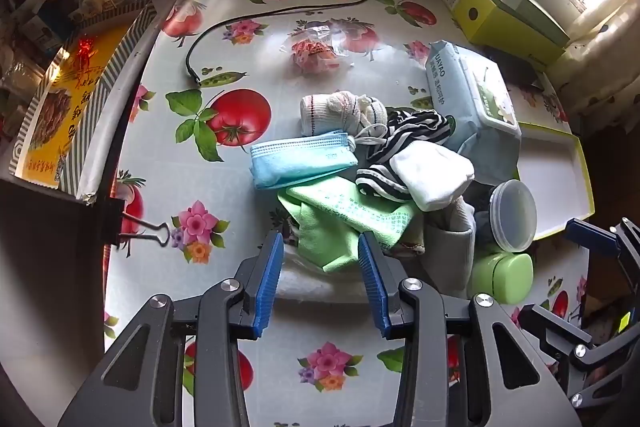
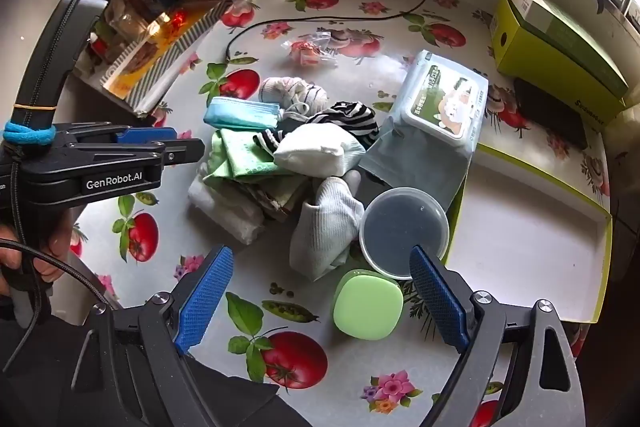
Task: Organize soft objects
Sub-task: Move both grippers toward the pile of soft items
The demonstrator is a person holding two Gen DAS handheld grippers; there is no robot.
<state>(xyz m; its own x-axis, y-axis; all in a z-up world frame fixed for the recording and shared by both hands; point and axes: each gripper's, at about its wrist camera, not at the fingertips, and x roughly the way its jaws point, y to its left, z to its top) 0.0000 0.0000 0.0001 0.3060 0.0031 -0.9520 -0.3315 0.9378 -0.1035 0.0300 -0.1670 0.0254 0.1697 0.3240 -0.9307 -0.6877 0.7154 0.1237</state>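
Soft things sit heaped in one pile, and the landmark is the round plastic tub (image 2: 404, 231). Just left of it lies a grey-white sock (image 2: 324, 227); beyond that a white cloth bundle (image 2: 320, 149) rides on a striped garment (image 2: 352, 117). Further left are the green cloth (image 1: 344, 223), the blue face mask (image 1: 300, 157) and a rolled sock (image 1: 340, 111). Behind the tub lies a wet-wipe pack (image 2: 444, 103); to its right an empty box lid (image 2: 532, 227) waits, perhaps the drop-off.

All of it looks light, limp and crushable: nothing fragile, but layers will drag neighbours along. Best bite, I'd say, is a bunched fold or free edge, not a flat face.

The left gripper (image 1: 322, 247) points steeply down with blue pads either side of the green cloth's near corner, a gap showing, so not clamped yet. The right gripper (image 2: 320, 283) stands at full spread, empty, over a green case (image 2: 368, 305) near the tub.

The left view shows that corner between the pads; the right view can't. The right view shows the whole box lid, the tub's top and a hand (image 2: 24, 259) holding the left tool. A white towel (image 2: 228, 207) seems to lie under the green cloth, though it's half hidden.
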